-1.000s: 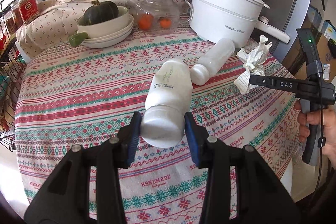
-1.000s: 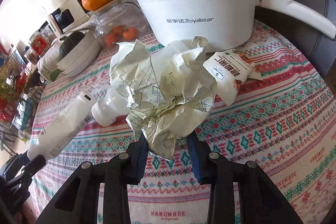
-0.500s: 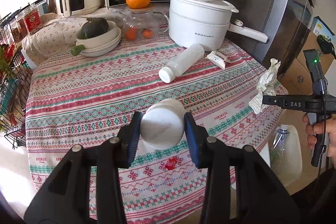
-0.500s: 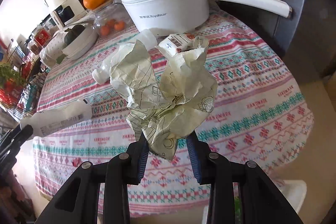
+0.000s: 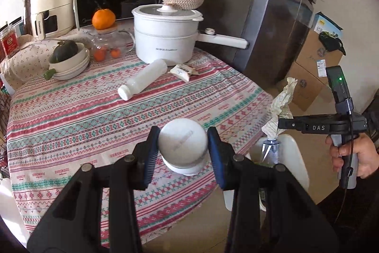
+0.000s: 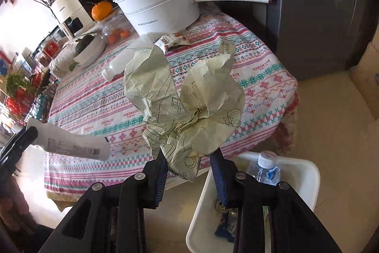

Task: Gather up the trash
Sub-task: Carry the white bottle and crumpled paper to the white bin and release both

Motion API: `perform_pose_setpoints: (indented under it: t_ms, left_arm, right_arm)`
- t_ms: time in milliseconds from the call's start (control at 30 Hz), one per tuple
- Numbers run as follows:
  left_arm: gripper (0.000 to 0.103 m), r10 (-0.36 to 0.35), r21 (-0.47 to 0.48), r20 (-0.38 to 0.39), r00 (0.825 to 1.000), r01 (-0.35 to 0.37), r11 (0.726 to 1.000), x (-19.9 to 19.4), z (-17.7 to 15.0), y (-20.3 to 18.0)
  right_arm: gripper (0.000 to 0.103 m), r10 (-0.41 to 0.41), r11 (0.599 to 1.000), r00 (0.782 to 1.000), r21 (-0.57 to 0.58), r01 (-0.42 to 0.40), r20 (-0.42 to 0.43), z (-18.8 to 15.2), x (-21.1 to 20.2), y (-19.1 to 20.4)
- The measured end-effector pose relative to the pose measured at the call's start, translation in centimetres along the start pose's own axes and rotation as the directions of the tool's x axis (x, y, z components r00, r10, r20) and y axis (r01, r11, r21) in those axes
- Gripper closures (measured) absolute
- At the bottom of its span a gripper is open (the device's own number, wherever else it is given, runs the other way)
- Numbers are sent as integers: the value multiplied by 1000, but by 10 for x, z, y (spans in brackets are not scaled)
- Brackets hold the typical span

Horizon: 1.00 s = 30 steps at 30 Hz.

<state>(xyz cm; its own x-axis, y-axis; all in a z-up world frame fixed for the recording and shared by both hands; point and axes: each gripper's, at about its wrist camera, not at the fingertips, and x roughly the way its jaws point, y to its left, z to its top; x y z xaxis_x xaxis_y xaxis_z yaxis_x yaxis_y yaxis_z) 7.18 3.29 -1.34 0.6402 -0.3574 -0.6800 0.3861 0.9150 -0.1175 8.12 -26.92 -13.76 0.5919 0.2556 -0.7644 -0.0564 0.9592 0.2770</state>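
Retreat from the tabletop is under way — left tongs clamp a white bottle, right tongs pinch crumpled paper, both now nearer the white bin — dropping comes next

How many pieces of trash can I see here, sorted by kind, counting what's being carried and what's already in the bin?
White plastic bottles: 2, one clamped in the left hand-held gripper, one lying on the table
Clear water bottles: 1, in the white bin
Crumpled paper: 1, in the right hand-held gripper
Snack wrappers: 1, on the table
Total: 5
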Motion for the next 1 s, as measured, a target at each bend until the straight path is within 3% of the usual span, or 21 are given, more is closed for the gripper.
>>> perform_pose_setpoints:
  t_ms: [167,467,700,1000]
  left_arm:
    - [61,-112,49,-15,994,113,992,-2,-2,-41]
    - [61,-259,138,-126,957,276,951,24,-14,-116]
    - [61,-277,215,-210,938,320,922,49,-26,-162]
    - [60,-210,278,-314,926,301,912,95,-50,-189]
  right_arm:
    - [67,-24,998,999,-50,26,31,-14,-21,-12]
    - [67,-68,997,997,-20,68,-20,-50,-31,-65]
    - [67,-101,995,993,23,102,-54,-72,-35,-102]
    - [66,-129,990,980,34,136,-152,-96,-22,-129]
